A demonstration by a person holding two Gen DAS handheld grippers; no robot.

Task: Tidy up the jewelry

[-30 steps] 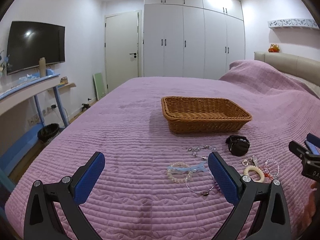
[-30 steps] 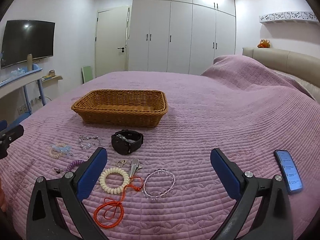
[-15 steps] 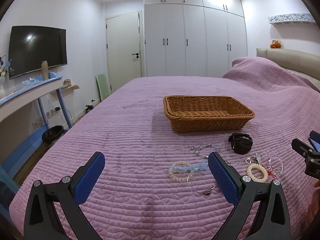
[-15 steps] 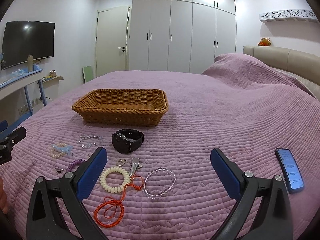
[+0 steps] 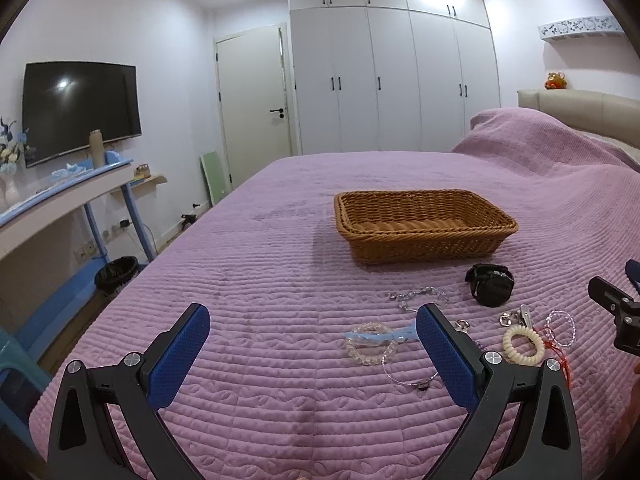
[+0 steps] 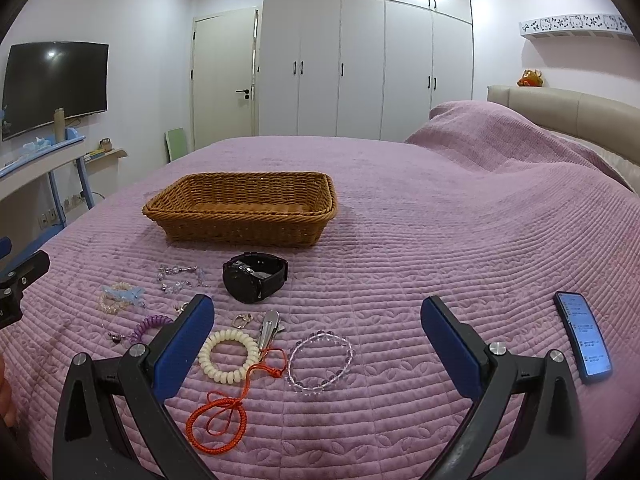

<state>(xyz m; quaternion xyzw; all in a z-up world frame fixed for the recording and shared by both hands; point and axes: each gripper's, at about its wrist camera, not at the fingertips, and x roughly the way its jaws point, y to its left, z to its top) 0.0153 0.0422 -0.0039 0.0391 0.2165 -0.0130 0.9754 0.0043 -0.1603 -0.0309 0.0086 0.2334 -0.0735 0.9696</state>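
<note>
A: A wicker basket (image 6: 240, 210) sits on a purple quilted bedspread (image 6: 420, 240); nothing shows inside it from either wrist view. What lies around it?

B: All the jewelry lies on the near side of the basket. Just in front of it is a black watch (image 6: 255, 282). Left of the watch, a silver charm chain (image 6: 180, 278); nearer still, a pale blue clip (image 6: 124, 294) rests across a clear bead bracelet (image 5: 370, 344).

A: And closest to the cameras?

B: A cream coil bracelet (image 6: 229, 355), a silver clip (image 6: 268, 328) and a clear crystal bracelet (image 6: 320, 360) lie in a row, well in front of the basket. An orange-red cord (image 6: 224, 412) trails nearest of all, and a purple coil band (image 6: 150, 325) sits partly behind a blue pad.

A: The grippers?

B: The left gripper (image 5: 312, 354) hangs above the quilt, front-left of the basket, jaws spread wide, holding nothing. The right gripper (image 6: 316, 346) hangs front-right of it, jaws likewise spread and empty, above the crystal bracelet.

A: Anything else?

B: A phone (image 6: 583, 336) with a lit screen lies far right of the basket
</note>
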